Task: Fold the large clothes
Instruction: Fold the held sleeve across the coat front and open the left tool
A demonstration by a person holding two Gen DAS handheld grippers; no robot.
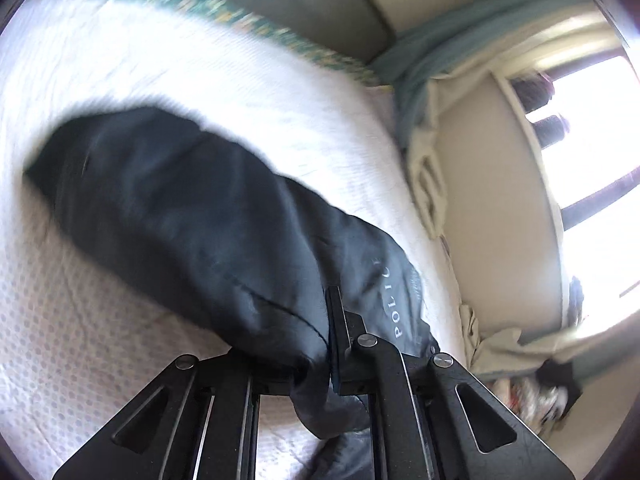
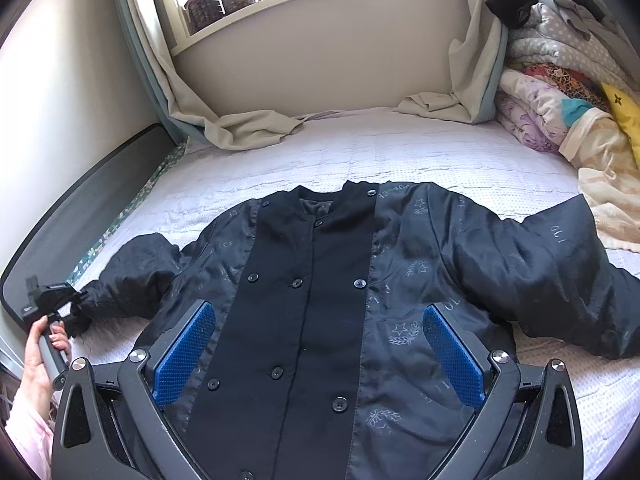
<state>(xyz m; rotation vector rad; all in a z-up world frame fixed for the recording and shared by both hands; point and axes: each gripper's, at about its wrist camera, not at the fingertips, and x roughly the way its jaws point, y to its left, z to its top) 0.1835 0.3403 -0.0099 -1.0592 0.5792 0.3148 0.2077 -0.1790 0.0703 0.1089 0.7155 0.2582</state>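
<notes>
A dark navy jacket (image 2: 320,288) with black button placket lies face up, spread on the white quilted bed (image 2: 360,148). Its left sleeve (image 2: 132,280) stretches toward the bed's left edge, its right sleeve (image 2: 560,276) toward the right. My left gripper (image 1: 332,360) is shut on the cuff of the left sleeve (image 1: 192,216); in the right wrist view it shows at the far left (image 2: 60,296), held by a hand. My right gripper (image 2: 320,356) is open and empty, hovering over the jacket's lower front, blue pads (image 2: 184,352) on either side.
A pile of folded blankets and clothes (image 2: 560,80) sits at the bed's far right. Curtains (image 2: 240,124) drape onto the bed below the window sill, which holds two jars (image 2: 220,0). A dark headboard (image 2: 80,200) runs along the left edge.
</notes>
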